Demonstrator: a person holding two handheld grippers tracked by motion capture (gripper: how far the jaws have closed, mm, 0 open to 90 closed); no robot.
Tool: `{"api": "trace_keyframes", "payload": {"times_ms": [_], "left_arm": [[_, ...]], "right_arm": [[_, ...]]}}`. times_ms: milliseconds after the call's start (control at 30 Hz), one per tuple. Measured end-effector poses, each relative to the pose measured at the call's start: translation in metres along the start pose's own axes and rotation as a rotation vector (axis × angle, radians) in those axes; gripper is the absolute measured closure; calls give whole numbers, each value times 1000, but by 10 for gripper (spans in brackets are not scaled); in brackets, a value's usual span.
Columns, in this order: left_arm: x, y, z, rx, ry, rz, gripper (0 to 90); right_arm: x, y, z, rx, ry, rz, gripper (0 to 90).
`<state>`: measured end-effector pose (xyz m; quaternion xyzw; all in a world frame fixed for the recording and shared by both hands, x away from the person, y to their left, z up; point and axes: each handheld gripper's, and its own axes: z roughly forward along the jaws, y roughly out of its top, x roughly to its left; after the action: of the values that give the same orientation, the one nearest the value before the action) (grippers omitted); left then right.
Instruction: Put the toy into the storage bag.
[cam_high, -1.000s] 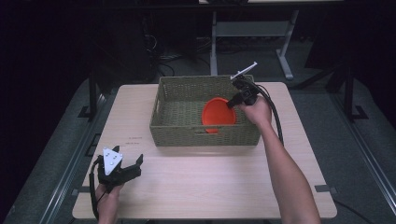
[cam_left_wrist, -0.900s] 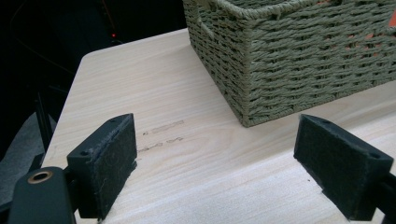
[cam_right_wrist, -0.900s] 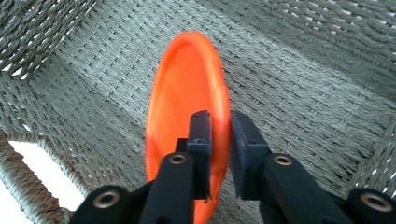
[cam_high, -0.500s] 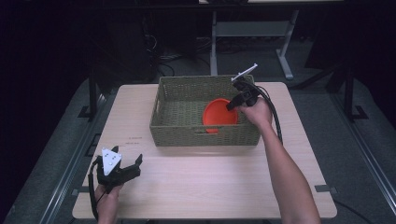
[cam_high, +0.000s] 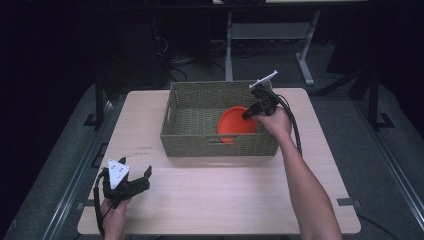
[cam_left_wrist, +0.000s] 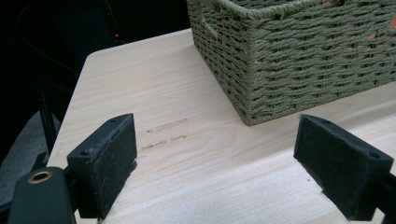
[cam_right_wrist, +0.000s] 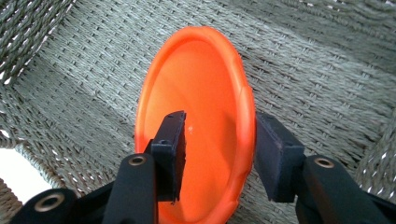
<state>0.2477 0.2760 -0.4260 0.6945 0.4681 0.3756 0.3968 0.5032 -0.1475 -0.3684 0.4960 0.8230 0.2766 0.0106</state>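
Standing on the far half of the table (cam_high: 210, 195), the woven basket (cam_high: 200, 135) holds the orange plate (cam_high: 235, 125) in its right part, leaning tilted against the near wall. The right gripper (cam_high: 248, 115) reaches into the basket from the right, and its jaws have just been opening: the plate's rim is between the pads (cam_right_wrist: 275, 158), no longer pressed. The left gripper (cam_high: 142, 176) rests open at the near left, well apart.
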Motion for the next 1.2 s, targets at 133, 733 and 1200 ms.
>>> {"api": "trace_keyframes", "payload": {"times_ms": [133,733,1200], "left_arm": [[0,0,0,2,1,-1,127],[0,-1,-3,3,3,2,127],[1,-1,-2,2,5,-3,127]], "right_arm": [[-2,-1,0,10,5,7,537],[-11,-10,-16,-28,34,37,403],[-11,-22,-43,-74,107,21,340]]}}
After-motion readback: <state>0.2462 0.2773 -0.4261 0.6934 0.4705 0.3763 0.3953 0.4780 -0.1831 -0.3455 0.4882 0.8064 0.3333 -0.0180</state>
